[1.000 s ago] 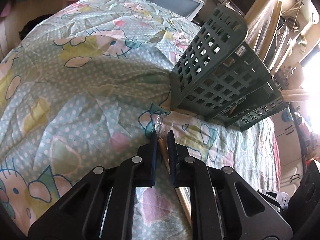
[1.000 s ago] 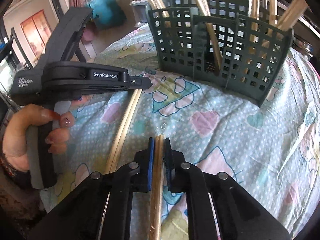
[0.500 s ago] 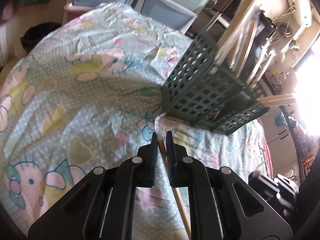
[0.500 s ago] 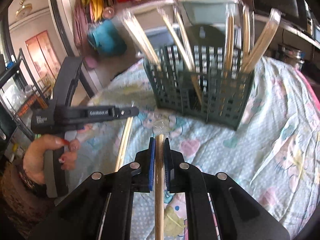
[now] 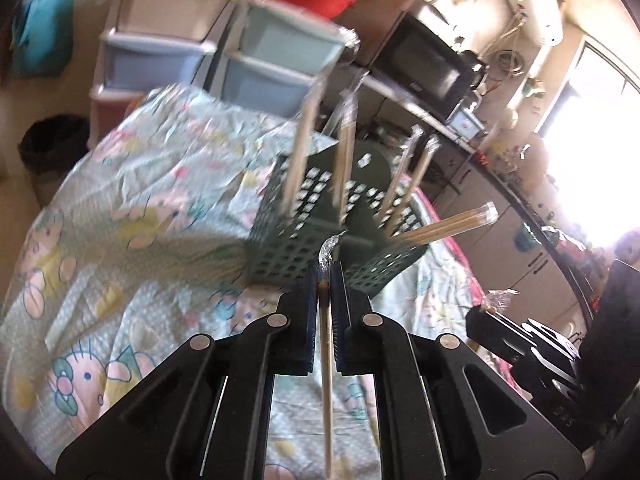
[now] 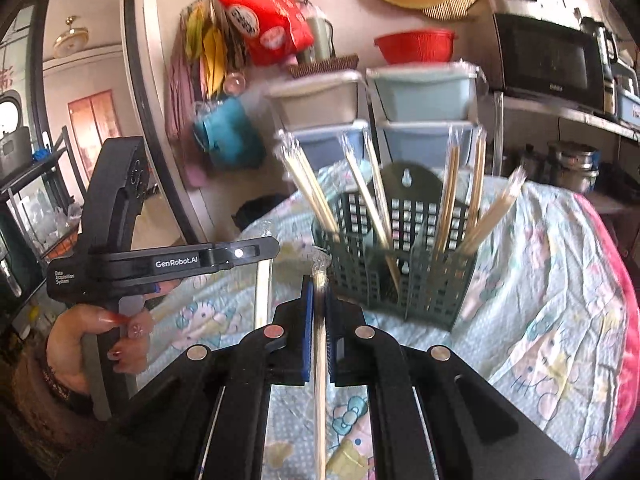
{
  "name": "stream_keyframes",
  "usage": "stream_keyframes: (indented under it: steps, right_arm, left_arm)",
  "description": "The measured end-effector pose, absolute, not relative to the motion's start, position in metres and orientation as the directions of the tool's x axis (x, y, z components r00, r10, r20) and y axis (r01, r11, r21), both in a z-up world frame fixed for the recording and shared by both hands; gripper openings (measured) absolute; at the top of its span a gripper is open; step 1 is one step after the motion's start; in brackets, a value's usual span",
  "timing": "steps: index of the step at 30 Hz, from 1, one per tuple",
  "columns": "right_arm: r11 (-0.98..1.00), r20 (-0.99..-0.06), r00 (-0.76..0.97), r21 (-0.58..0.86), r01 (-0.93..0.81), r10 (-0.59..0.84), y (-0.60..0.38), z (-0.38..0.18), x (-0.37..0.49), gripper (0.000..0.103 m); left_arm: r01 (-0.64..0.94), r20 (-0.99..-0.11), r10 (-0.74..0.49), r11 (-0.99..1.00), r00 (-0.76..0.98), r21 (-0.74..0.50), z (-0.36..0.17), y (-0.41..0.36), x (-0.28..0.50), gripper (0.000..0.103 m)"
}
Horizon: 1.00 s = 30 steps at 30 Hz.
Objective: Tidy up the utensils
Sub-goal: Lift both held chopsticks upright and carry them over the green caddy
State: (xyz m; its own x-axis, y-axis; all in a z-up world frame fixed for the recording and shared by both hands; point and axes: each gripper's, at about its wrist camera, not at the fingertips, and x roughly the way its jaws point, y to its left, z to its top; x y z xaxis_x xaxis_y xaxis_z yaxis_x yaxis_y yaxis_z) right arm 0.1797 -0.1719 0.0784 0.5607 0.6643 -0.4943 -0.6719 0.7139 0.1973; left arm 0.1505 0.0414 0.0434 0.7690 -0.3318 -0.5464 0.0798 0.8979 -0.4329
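A dark green slotted utensil basket (image 5: 340,236) (image 6: 404,264) stands on the cartoon-print cloth, with several plastic-wrapped pairs of chopsticks leaning out of it. My left gripper (image 5: 324,276) is shut on a wrapped pair of chopsticks (image 5: 326,360), whose crinkled wrapper tip pokes out just short of the basket. My right gripper (image 6: 318,284) is shut on another wrapped pair (image 6: 320,380), held in the air in front of the basket. The left gripper's body (image 6: 160,264), gripped by a hand (image 6: 92,340), shows at the left of the right wrist view.
The table under the patterned cloth (image 5: 140,220) drops off at a pink edge on the right (image 6: 616,280). Plastic drawer units (image 6: 424,112) stand behind the basket, a microwave (image 6: 552,60) on a shelf to the right, and a red bowl (image 6: 416,44) on top.
Both grippers have risen off the cloth, each carrying its pair of chopsticks. The basket now sits lower and farther in both views, and its standing chopsticks have come into sight.
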Motion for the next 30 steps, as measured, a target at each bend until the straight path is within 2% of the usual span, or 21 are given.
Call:
stream_keyframes:
  steps: [10, 23, 30]
  right_arm:
    - [0.735, -0.398, 0.637, 0.168, -0.656, 0.660, -0.188, 0.113, 0.168, 0.006]
    - [0.781, -0.242, 0.745, 0.125, -0.612, 0.622, -0.213, 0.170, 0.181, 0.006]
    - [0.801, -0.167, 0.784, 0.089, -0.592, 0.598, -0.215, 0.198, 0.194, 0.006]
  left_arm:
    - [0.155, -0.462, -0.346, 0.903, 0.817, -0.402, 0.089, 0.024, 0.146, 0.004]
    - [0.177, -0.329, -0.282, 0.933, 0.901, -0.313, 0.156, 0.007, 0.156, 0.004]
    - [0.179, -0.262, -0.263, 0.935, 0.929, -0.305, 0.184, 0.006, 0.164, 0.004]
